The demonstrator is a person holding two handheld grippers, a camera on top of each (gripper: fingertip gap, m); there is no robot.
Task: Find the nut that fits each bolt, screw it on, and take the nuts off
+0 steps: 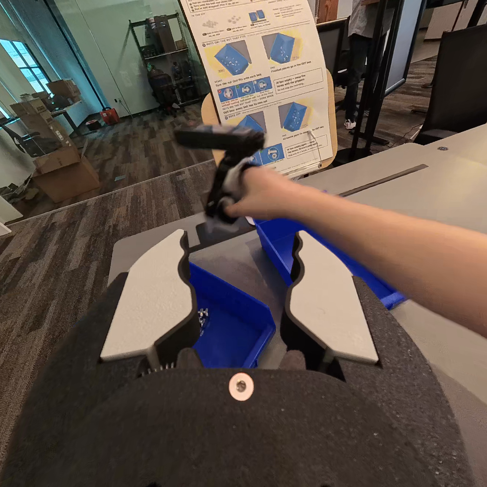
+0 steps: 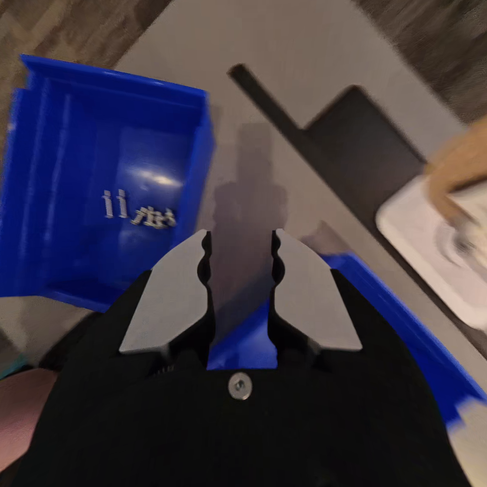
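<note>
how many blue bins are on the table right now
2. One blue bin holds the small metal hardware and lies left of the right gripper. The second blue bin sits under that gripper, its inside mostly hidden.

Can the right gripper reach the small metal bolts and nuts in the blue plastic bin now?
Probably yes. The right gripper has open, empty jaws, and the small metal bolts and nuts lie uncovered in the open-topped blue plastic bin, ahead and to its left.

Grey table [image 2: 263, 66]: two blue bins [image 2: 110, 171] [image 1: 276, 245] on top, w/ black slot [image 2: 276, 110], white sheet [image 2: 421, 250].
</note>
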